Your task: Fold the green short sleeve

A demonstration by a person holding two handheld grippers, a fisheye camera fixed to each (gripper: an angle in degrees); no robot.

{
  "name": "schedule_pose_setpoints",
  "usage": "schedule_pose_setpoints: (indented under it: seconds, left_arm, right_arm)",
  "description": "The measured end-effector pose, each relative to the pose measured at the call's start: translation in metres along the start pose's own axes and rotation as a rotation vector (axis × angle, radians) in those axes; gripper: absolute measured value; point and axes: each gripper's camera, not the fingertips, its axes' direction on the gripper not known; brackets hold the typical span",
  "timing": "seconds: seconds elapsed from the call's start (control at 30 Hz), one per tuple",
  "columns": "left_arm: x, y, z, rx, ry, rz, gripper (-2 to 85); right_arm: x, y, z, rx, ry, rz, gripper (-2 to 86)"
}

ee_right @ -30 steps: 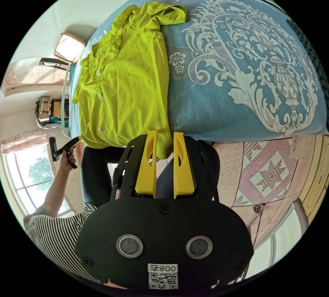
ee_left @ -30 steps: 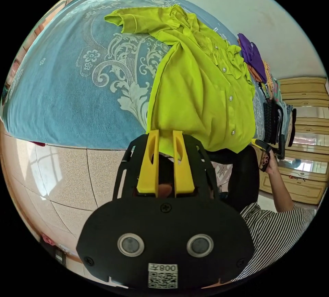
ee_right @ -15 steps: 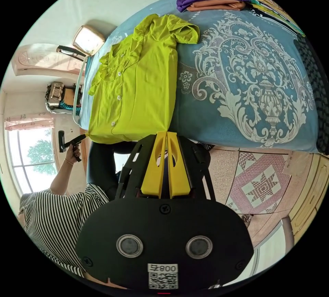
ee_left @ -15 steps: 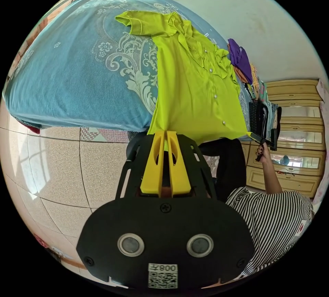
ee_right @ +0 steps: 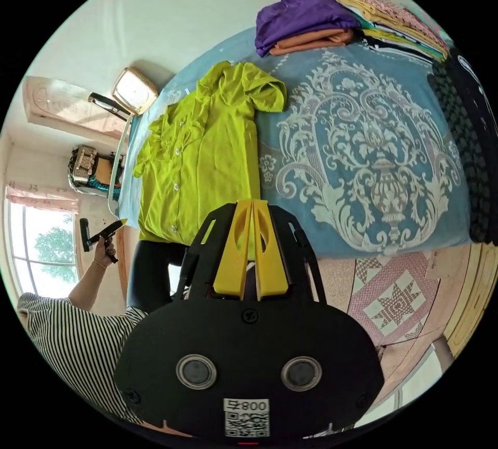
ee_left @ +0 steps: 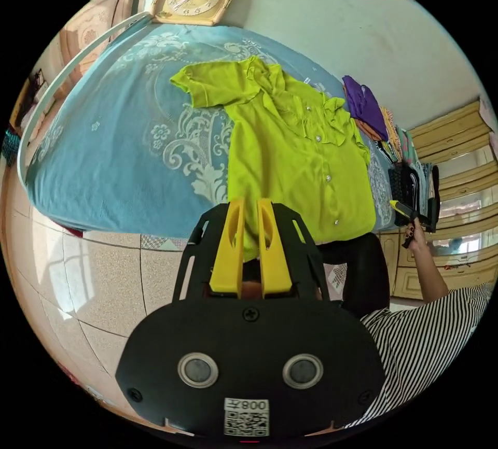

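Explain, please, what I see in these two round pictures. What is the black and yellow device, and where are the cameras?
A person holds one tool in each hand. Each tool has two yellow jaws and a wide-angle camera behind them, so one picture is the left gripper view and the other the right gripper view. A green shirt lies spread, buttons up, on a blue bed, with its hem at the near edge. Folded clothes are stacked farther back. The left gripper has its jaws slightly apart, with the hem between them. The right gripper has its jaws closed at a hem corner; whether they pinch cloth, I cannot tell.
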Motion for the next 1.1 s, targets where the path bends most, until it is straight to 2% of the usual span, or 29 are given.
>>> schedule_pose_setpoints:
  seconds: [0.17,0.27,0.53,0.7,0.87,1.0,1.1]
  left_arm:
    - [0.075,-0.09,0.082,-0.001,0.157,0.201,6.5]
    - [0.113,-0.143,0.141,-0.014,0.201,0.246,7.5]
    - [0.147,-0.236,0.272,0.004,0.231,0.099,9.4]
    - [0.165,-0.258,0.334,0.007,0.23,0.105,8.8]
    - [0.187,-0.267,0.385,0.012,0.153,0.146,3.2]
    - [0.198,-0.273,0.409,0.032,0.191,0.169,1.2]
    - [0.212,-0.278,0.422,0.068,0.249,0.226,0.6]
  right_arm:
    - [-0.054,-0.079,0.022,0.016,0.0,-0.148,1.1]
    - [-0.087,-0.133,0.037,0.023,-0.044,-0.226,3.0]
    - [-0.188,-0.257,0.099,-0.036,0.137,-0.455,8.9]
    - [-0.204,-0.294,0.143,-0.07,0.19,-0.388,9.6]
    - [-0.207,-0.317,0.181,-0.127,0.228,-0.315,9.0]
    - [-0.204,-0.331,0.193,-0.149,0.298,-0.282,2.8]
    - [-0.197,-0.336,0.173,-0.108,0.202,-0.278,1.3]
